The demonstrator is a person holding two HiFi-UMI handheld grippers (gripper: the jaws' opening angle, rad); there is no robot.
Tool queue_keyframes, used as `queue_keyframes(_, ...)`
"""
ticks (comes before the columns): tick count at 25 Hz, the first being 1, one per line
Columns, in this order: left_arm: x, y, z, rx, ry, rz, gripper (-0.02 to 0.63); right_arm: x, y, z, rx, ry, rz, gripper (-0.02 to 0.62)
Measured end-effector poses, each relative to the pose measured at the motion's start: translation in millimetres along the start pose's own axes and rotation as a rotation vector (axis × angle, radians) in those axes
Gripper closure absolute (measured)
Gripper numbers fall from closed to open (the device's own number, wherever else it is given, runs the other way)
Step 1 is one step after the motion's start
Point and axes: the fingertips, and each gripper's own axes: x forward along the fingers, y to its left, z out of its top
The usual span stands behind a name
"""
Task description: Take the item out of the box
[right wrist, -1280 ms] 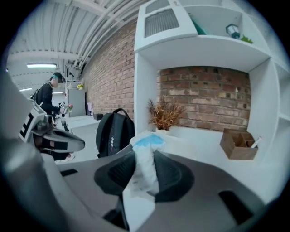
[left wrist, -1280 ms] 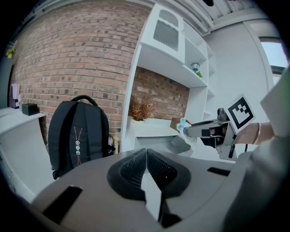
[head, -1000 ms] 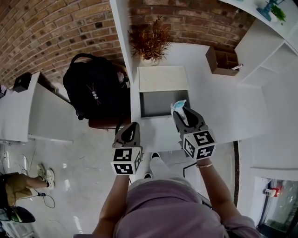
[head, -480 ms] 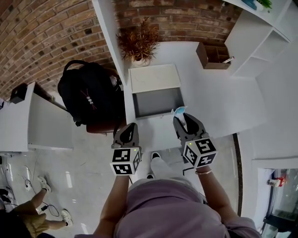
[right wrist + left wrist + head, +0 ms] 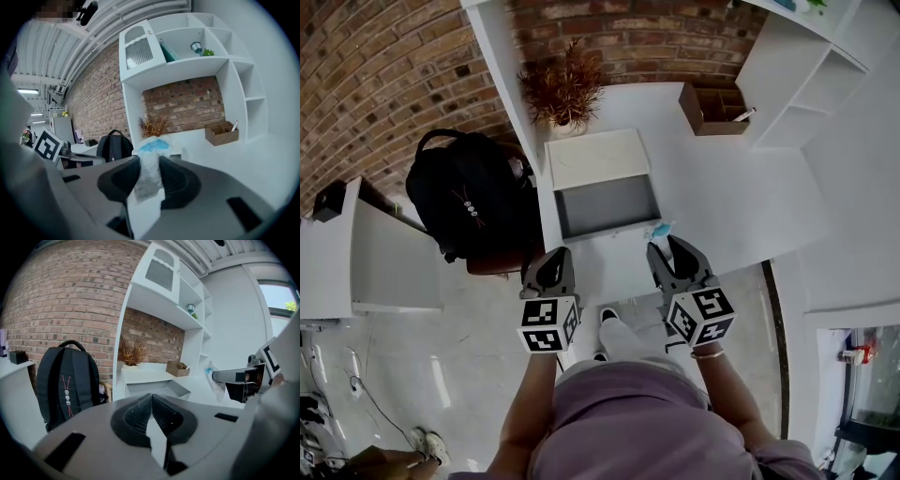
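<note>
The white box (image 5: 593, 159) lies open on the white desk, its lid folded back and its grey inside (image 5: 607, 206) bare. My right gripper (image 5: 667, 244) is just in front of the box's right front corner, shut on a small clear packet with a blue top (image 5: 660, 230). In the right gripper view the packet (image 5: 149, 171) stands pinched between the jaws of the right gripper (image 5: 149, 180). My left gripper (image 5: 548, 258) hangs off the desk's front edge, shut and empty. In the left gripper view the left gripper (image 5: 151, 405) has its pads pressed together, and the packet (image 5: 214, 381) hangs at the right.
A black backpack (image 5: 464, 202) sits on a chair left of the desk. A dried plant (image 5: 561, 89) stands behind the box, and a wooden organizer (image 5: 712, 105) at the back right. White shelves (image 5: 806, 75) rise on the right. A second white desk (image 5: 375, 258) is at far left.
My right gripper with the packet has drawn back a little from the box toward the person. The left gripper stays shut and level beside it.
</note>
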Motion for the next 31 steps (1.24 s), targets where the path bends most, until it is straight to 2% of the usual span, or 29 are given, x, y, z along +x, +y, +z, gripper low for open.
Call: queue_keyframes(31,-8.2,-10.3,-4.7,0.023,0.006,0.006,0.604,-21.7,-2.2,-4.9,0.021,-0.032,-0.018,0.462)
